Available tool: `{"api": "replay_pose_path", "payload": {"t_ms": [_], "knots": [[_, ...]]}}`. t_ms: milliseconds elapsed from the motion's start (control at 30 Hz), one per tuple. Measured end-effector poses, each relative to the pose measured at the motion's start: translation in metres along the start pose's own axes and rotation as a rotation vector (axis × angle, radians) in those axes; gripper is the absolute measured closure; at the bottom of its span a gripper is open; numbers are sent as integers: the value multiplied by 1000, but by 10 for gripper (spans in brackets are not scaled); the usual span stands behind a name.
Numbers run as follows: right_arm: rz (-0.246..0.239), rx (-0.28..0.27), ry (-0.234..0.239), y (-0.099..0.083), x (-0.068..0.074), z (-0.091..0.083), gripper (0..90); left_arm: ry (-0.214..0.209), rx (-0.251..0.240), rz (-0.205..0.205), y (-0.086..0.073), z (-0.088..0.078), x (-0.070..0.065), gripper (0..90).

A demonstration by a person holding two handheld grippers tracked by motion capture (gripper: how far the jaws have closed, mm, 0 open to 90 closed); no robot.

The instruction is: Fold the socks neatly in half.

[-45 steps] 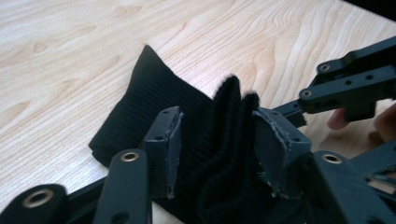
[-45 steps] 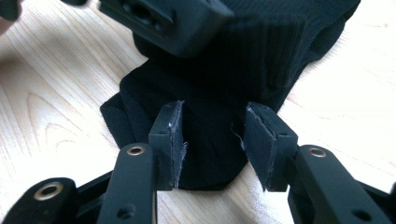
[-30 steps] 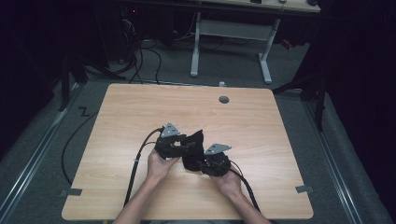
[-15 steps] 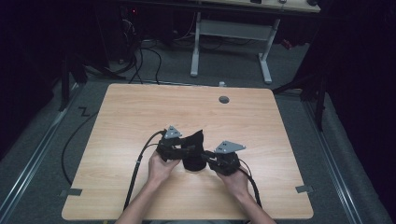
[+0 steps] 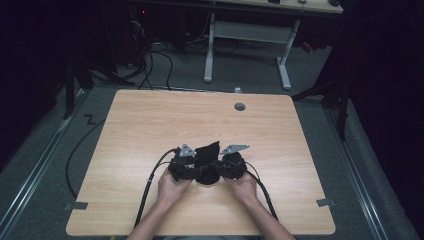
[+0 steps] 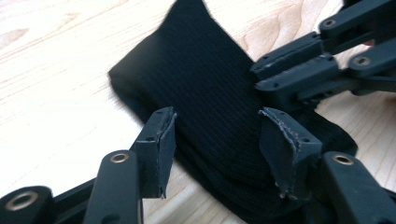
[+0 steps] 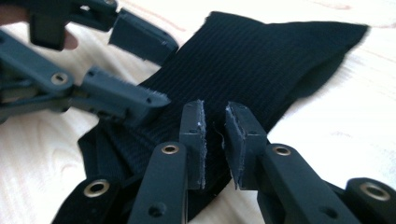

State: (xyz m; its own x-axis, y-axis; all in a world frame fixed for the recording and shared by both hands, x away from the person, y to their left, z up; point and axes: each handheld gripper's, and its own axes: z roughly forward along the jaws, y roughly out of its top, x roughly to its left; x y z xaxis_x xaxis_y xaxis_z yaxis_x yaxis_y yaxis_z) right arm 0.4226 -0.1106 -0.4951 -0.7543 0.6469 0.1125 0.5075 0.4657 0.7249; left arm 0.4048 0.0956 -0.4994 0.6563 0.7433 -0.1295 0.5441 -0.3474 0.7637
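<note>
A: What do the grippers do at the black sock (image 6: 205, 93)?

B: The right gripper (image 7: 215, 140) has just been closing; its pads pinch a fold of the sock. The left gripper (image 6: 215, 140) is spread, the sock between its pads, untouched.

A: And the sock?

B: It lies on the wooden table (image 5: 150, 125), between both hands; its near end is hidden.

Bare forearms, no sleeves, each hand on a black gripper — left gripper (image 5: 186, 167), right gripper (image 5: 231, 165) — with grey three-cornered top plates, brass-ringed rivets, frayed pads (image 6: 164, 140), trailing black cables.
</note>
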Motion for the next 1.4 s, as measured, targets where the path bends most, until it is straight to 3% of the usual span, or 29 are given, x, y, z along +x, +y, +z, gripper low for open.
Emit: {"api": "replay_pose_path", "payload": {"t_ms": [200,267,400,567,633,767,833,967,1133,1300,1367,1400], "knots": [[-18,8,-6,0,3,-5,667,7,-16,3,1,-3,2,455],[10,-15,3,2,-1,-10,625,11,-33,-7,2,-4,3,456],[67,-87,-23,10,-15,-21,544,50,-57,-51,4,-5,8,452],[95,-97,-58,20,-29,-20,506,75,-37,-103,6,-1,14,441],[106,-68,-66,26,-35,-17,508,89,-34,-121,7,-1,16,434],[106,-28,-89,38,-44,-7,480,100,-26,-115,9,1,14,422],[111,5,-101,45,-49,4,448,100,2,-121,9,5,14,406],[119,25,-88,48,-52,13,415,99,14,-125,8,8,14,398],[140,69,-64,50,-56,30,396,113,19,-101,8,10,12,397],[124,97,-47,49,-55,35,445,131,27,-75,9,11,10,392],[90,118,-37,50,-53,34,541,133,28,-71,9,11,10,375],[90,118,-37,50,-53,34,541,133,28,-71,9,11,10,373]]}}
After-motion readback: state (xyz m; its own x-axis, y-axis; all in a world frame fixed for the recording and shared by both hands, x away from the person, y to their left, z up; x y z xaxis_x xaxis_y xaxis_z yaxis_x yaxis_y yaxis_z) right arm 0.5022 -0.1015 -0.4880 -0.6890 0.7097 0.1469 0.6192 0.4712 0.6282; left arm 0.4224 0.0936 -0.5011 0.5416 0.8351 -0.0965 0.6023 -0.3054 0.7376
